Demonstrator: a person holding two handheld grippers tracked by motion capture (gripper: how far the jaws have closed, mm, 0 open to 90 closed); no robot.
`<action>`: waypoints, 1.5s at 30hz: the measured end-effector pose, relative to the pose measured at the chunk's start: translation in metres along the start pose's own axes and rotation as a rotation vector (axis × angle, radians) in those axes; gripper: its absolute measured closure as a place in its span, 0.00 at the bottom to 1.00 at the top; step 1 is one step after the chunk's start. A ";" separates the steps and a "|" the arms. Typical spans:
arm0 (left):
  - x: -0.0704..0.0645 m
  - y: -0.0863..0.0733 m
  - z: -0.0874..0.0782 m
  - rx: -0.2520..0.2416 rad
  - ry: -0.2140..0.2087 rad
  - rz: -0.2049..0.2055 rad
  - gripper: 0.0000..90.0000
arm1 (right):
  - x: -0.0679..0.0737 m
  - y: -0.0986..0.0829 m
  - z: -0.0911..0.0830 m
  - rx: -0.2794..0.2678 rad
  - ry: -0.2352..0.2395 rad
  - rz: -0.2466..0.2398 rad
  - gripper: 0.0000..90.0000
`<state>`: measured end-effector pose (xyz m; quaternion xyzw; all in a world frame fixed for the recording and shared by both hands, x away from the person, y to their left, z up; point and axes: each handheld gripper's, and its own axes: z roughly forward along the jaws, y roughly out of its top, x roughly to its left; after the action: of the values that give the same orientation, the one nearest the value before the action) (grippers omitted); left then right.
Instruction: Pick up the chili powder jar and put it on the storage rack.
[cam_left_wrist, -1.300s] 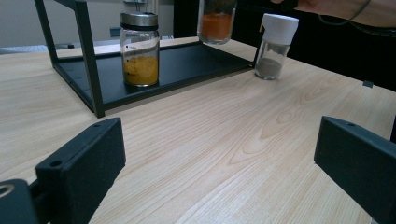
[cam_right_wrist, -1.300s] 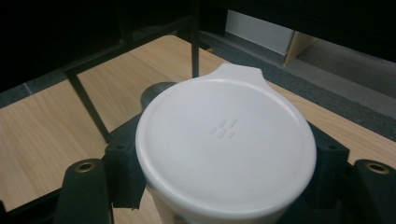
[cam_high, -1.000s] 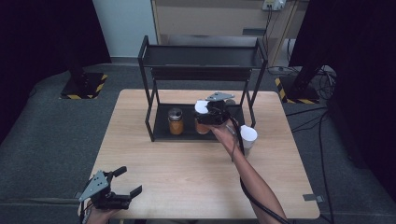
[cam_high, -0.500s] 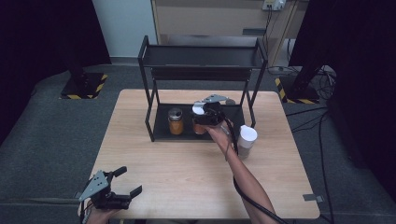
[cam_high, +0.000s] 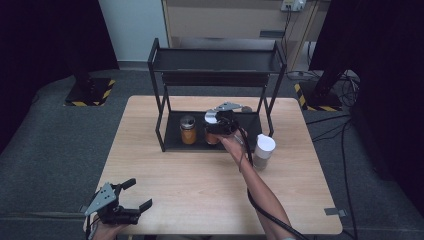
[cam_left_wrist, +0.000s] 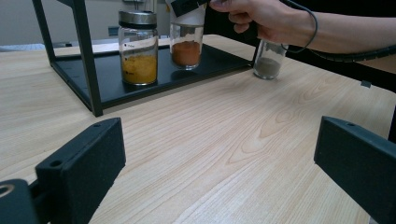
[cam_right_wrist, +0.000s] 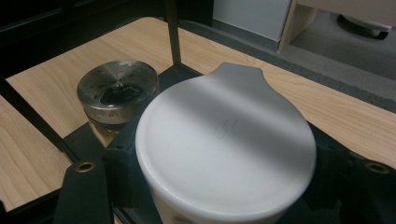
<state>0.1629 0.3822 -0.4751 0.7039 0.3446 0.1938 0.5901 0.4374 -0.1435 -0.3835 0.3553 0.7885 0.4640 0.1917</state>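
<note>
While the left gripper (cam_high: 131, 200) rests fingers spread at the counter (cam_high: 190, 180) edge, the right gripper (cam_high: 218, 125) pinches the white-lidded jar (cam_right_wrist: 226, 144) on the rack's (cam_high: 172, 142) lower shelf.

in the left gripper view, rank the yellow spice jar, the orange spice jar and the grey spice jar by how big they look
1. yellow spice jar, though nearest the camera
2. orange spice jar, top partly hidden by the right gripper
3. grey spice jar, partly hidden, farthest

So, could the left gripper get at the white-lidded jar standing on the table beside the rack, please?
Probably yes, but with a long reach. The left gripper sits open at the near left corner, the white-lidded jar stands apart at the right, and bare table lies between; the right forearm crosses nearby.
</note>
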 end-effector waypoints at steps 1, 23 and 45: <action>0.000 0.000 0.000 0.000 -0.001 0.000 0.01 | 0.001 0.000 0.000 0.003 -0.001 0.000 0.35; 0.000 0.000 0.000 0.000 -0.004 0.001 0.01 | -0.003 -0.007 0.007 -0.004 0.007 0.007 0.35; 0.000 0.001 0.001 0.004 -0.009 0.005 0.01 | 0.007 0.001 -0.011 -0.042 -0.023 0.008 0.11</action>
<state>0.1637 0.3818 -0.4747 0.7068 0.3405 0.1914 0.5898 0.4265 -0.1444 -0.3770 0.3595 0.7751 0.4770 0.2061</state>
